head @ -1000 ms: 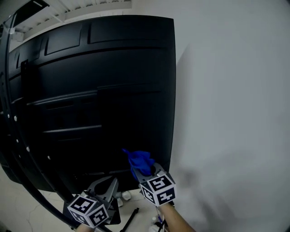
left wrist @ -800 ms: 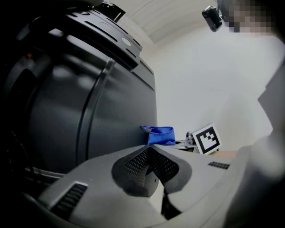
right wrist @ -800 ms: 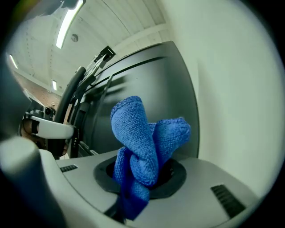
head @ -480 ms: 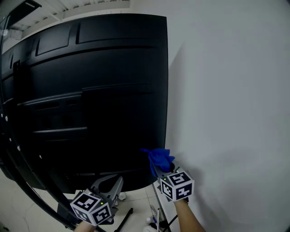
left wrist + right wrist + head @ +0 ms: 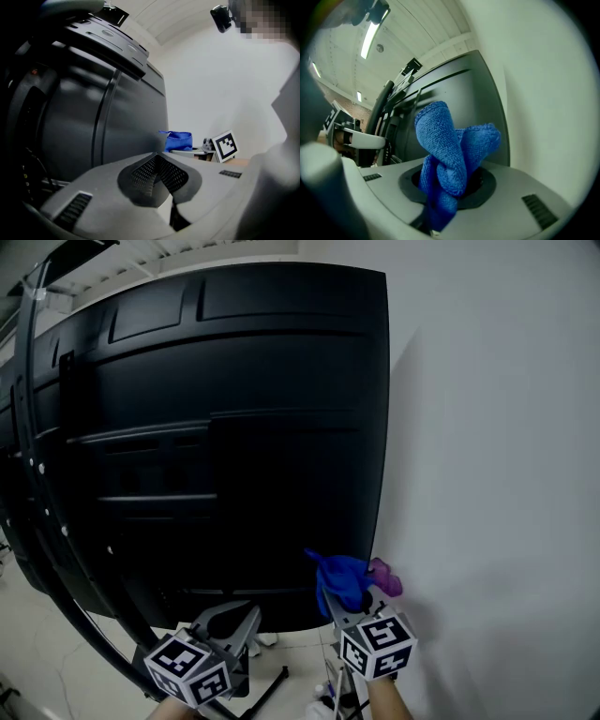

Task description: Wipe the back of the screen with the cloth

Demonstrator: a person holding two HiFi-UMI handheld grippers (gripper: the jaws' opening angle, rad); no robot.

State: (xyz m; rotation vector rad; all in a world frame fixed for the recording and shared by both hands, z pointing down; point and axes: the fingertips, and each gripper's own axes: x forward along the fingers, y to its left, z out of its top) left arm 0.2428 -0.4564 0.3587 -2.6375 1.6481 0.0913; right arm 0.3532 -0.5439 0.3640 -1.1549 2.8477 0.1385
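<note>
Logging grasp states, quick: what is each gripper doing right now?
Left gripper: shut, nothing between its jaws.
Right gripper: shut on the blue cloth.

Pale floor [image 5: 37, 662] shows below the screen [image 5: 234, 427]; under its lower edge lie a small white object [image 5: 269, 639] and a thin black bar [image 5: 273, 684].

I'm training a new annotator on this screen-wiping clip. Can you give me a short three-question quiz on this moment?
1. True or false: the left gripper holds the cloth.
2. Which lower corner of the screen's back is the cloth near? A: the corner by the wall. B: the corner far from the wall.
3. Fill in: the right gripper has its jaws shut on the ____.

Key: 1 false, the left gripper is shut and empty; 2 A; 3 cloth.
</note>
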